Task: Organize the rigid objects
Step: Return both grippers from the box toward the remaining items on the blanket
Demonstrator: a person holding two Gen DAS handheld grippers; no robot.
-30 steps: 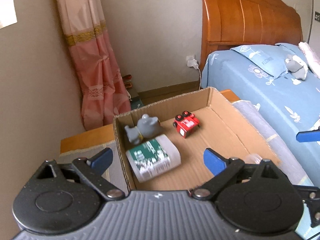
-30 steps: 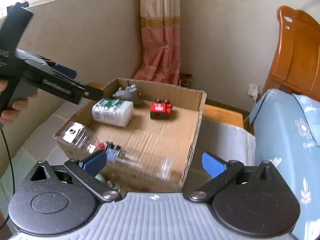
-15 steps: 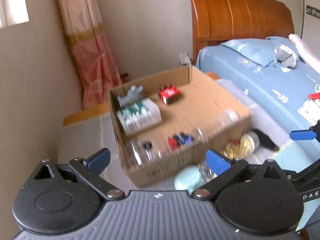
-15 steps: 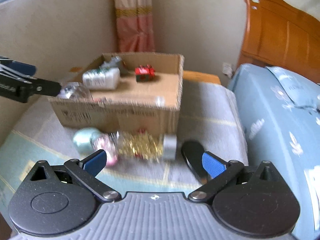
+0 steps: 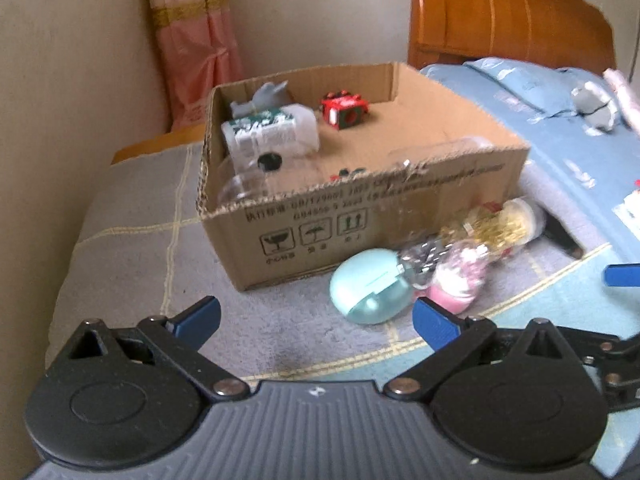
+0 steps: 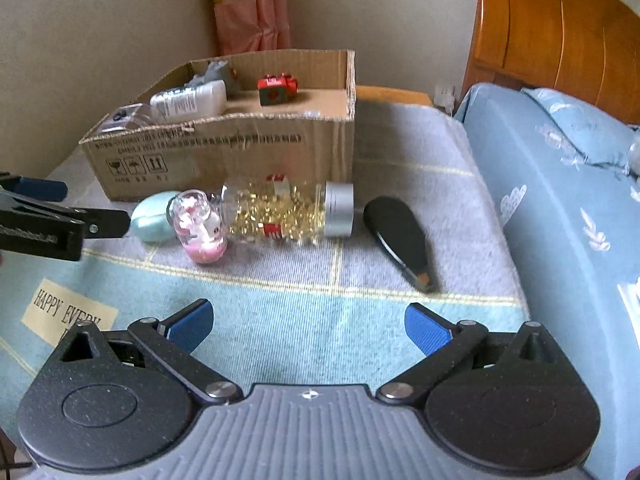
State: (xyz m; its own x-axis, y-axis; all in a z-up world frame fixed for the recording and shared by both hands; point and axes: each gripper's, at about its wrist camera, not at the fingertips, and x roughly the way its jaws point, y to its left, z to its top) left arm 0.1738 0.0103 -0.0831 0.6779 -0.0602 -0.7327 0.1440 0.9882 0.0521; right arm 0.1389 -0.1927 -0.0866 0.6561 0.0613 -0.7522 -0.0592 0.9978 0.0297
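Observation:
A cardboard box [image 5: 400,216] [image 6: 256,152] stands on the blanket. It holds a white bottle [image 5: 272,136] [image 6: 188,100], a grey toy [image 5: 264,98], a red toy [image 5: 344,110] [image 6: 277,88] and a clear plastic bottle [image 5: 248,184]. In front of the box lie a mint case [image 5: 370,286] [image 6: 150,216], a pink globe [image 5: 458,280] [image 6: 200,226], a jar of gold pills [image 5: 500,226] [image 6: 288,210] and a black object [image 6: 400,238]. My left gripper [image 5: 316,320] is open and empty, back from the box. My right gripper [image 6: 308,326] is open and empty, short of the jar.
The blue bed [image 6: 560,200] runs along the right, with a wooden headboard [image 6: 560,24] behind it. A pink curtain [image 5: 196,40] hangs against the wall behind the box. The left gripper's body [image 6: 48,220] reaches in from the left in the right wrist view.
Both grippers have pulled back from the box, which looks smaller now. The clear plastic bottle stays in the box. The loose things in front of the box have come into view.

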